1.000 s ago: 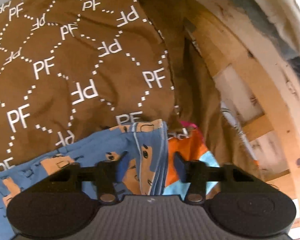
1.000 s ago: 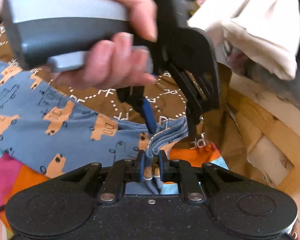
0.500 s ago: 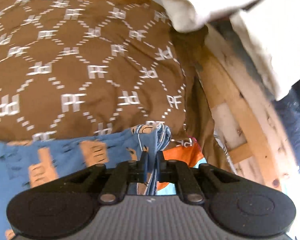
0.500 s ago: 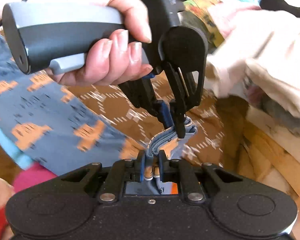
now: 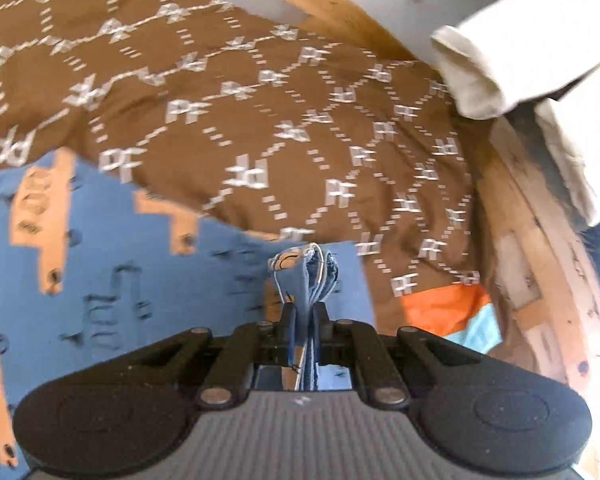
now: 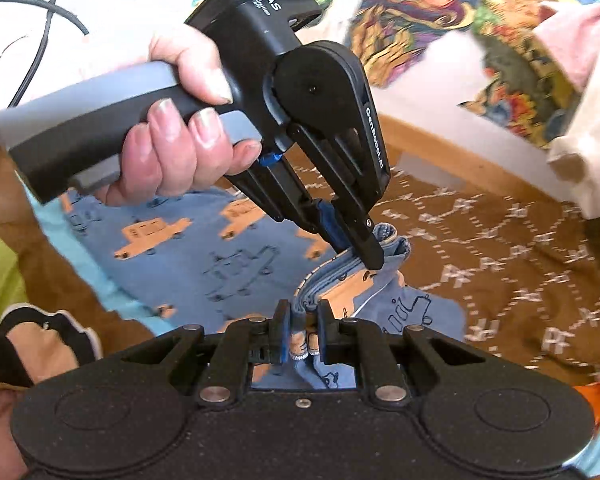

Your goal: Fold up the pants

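We had both grippers clamped on the bunched edge of the blue pants [image 6: 204,256]: left gripper [image 5: 303,316], right gripper [image 6: 303,320]. Pants lay on the brown bedspread [image 5: 260,120], near its wooden-framed right edge.

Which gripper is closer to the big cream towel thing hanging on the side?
Left, though only slightly. The left gripper pinches the pants edge farther back, toward the cream cloth. The right gripper pinches the same bunched edge just in front of it, a little farther away.
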The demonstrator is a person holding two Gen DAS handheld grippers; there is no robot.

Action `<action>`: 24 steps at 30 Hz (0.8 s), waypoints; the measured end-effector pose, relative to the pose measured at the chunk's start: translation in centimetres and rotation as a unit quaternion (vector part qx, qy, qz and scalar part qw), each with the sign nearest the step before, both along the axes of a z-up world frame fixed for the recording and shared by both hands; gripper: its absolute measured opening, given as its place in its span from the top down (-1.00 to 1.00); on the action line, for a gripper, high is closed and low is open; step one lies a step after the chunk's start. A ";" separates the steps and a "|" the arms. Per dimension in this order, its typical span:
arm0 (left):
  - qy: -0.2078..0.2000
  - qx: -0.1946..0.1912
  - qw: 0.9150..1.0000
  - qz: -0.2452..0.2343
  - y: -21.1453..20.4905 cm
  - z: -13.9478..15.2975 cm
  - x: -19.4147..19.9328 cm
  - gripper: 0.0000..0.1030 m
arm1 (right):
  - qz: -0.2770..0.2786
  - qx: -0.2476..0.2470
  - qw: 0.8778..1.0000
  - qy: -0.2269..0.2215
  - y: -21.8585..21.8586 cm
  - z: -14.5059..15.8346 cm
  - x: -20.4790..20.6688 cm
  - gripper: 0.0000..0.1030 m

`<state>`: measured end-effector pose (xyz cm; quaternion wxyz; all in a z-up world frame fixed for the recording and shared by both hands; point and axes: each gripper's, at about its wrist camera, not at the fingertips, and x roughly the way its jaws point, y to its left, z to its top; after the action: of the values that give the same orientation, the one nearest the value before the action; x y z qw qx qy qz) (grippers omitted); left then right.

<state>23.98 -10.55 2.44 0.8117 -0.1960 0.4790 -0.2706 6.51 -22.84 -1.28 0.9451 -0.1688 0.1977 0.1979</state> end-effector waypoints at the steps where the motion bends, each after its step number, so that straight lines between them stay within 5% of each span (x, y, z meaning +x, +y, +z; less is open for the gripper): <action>1: 0.004 0.000 1.000 0.006 0.4 -0.5 0.1 0.83 | 0.004 -0.001 1.000 0.007 0.4 -0.2 0.1 0.73; 7: 0.025 0.003 0.999 0.023 1.8 -2.9 0.4 0.72 | 0.011 -0.011 0.999 0.039 1.3 -1.6 0.7 0.73; 9: 0.029 0.005 0.999 0.029 2.1 -3.4 0.4 0.27 | 0.009 -0.015 0.999 0.041 1.4 -1.8 0.7 0.69; 10: 0.030 0.006 0.999 0.034 2.2 -3.6 0.4 0.21 | 0.009 -0.017 0.999 0.040 1.4 -1.9 0.6 0.67; 22: 0.036 -0.026 0.998 0.037 1.8 -4.1 -0.1 0.21 | 0.014 -0.037 0.999 0.031 1.4 -2.4 0.3 0.54; 23: 0.032 -0.022 0.999 0.034 1.6 -4.0 -0.1 0.25 | 0.013 -0.037 0.999 0.031 1.4 -2.4 0.3 0.54; 24: 0.030 -0.018 0.999 0.033 1.5 -3.9 -0.2 0.49 | 0.012 -0.037 0.999 0.032 1.4 -2.4 0.3 0.54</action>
<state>23.82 -9.08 -1.47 0.8019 -0.2344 0.4912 -0.2463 6.81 -21.40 -3.68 0.9291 -0.1993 0.2326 0.2073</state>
